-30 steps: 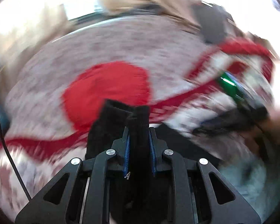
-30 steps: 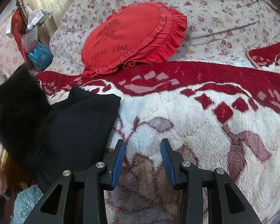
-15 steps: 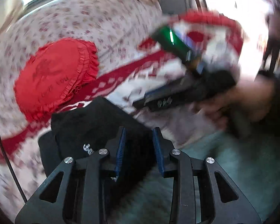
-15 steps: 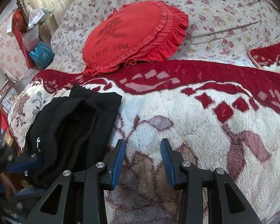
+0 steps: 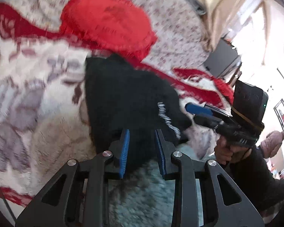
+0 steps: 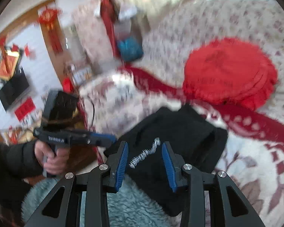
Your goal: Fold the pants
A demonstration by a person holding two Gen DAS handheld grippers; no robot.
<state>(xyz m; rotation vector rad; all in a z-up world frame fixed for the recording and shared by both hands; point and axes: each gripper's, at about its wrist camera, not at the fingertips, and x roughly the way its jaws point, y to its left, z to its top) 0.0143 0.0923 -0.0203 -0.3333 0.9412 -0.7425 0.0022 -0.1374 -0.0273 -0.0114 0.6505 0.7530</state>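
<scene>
Folding nearly done: pants lie as a compact bundle, both tools empty

Pants (image 6: 172,132): black, lying in a squat folded stack at the near edge of the bed, on the white-and-red fleece blanket (image 6: 255,162). At least two layers show in the right wrist view, the upper one set back from the lower along the right side. A white printed logo (image 6: 145,154) faces up on the top layer. Near end of the bundle overlaps a pale blue-grey shaggy fabric (image 6: 134,204). Red round ruffled cushion (image 6: 231,70) sits further back on the floral bedspread, just beyond the pants' far corner.

Judgement on progress: the main folds look made, since no leg or waistband trails loose. What remains is probably a last tidy or press of the stack, or nothing. Both views are motion-blurred, so edge alignment cannot be checked.

Left gripper (image 5: 142,149): fingers apart, nothing between them, poised low over the near end of the bundle, pointing along its length. Contact with the cloth cannot be told.

Right gripper (image 6: 144,162): fingers spread wide, empty, straddling the logo from above the near edge. From the left wrist view it comes in from the right, held pistol-fashion in the person's hand (image 5: 225,151), tips just beside the pants' right edge.
</scene>
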